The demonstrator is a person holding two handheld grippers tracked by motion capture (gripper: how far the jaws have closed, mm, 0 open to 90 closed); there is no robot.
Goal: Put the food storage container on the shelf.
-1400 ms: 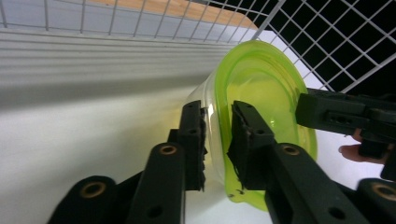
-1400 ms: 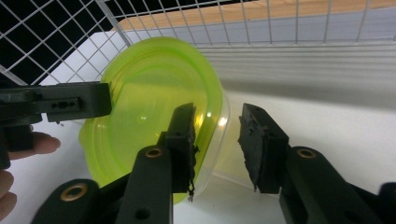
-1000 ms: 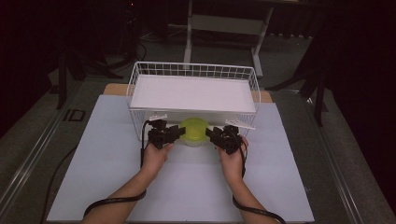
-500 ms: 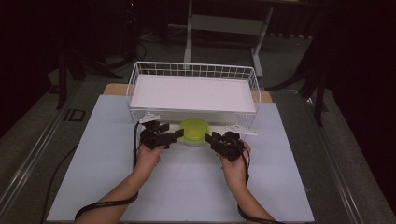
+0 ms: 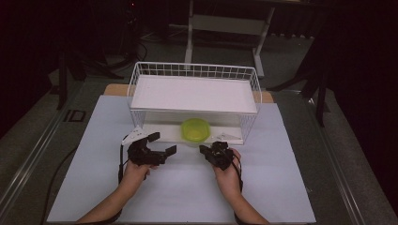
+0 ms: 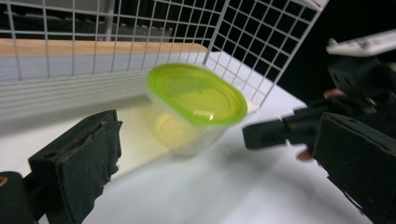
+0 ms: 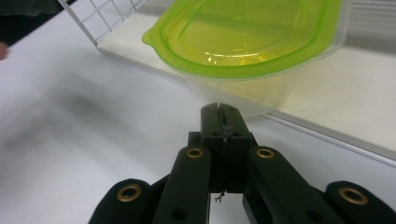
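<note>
A clear tub with a lime-green lid point(image 5: 195, 129) sits on the front edge of the lower white board of a wire rack point(image 5: 195, 71). My left gripper point(image 5: 163, 142) rests on the table left of and nearer than the tub, open wide with nothing between its jaws. In the left gripper view the tub point(image 6: 196, 100) lies ahead between the spread pads point(image 6: 79, 161), untouched. My right gripper point(image 5: 203, 150) is shut on nothing, just short of the tub on its right. In the right gripper view its closed tips point(image 7: 219, 111) stop a little below the tub point(image 7: 247, 32).
The rack has a white top board point(image 5: 193, 93) over the low opening where the tub sits. A pale mat point(image 5: 187, 192) covers the table around both hands. The right gripper's jaw point(image 6: 275, 134) shows in the left gripper view, right of the tub.
Both grippers have drawn back from the tub's sides toward the person. The tub has stayed on the rack's lower board.
</note>
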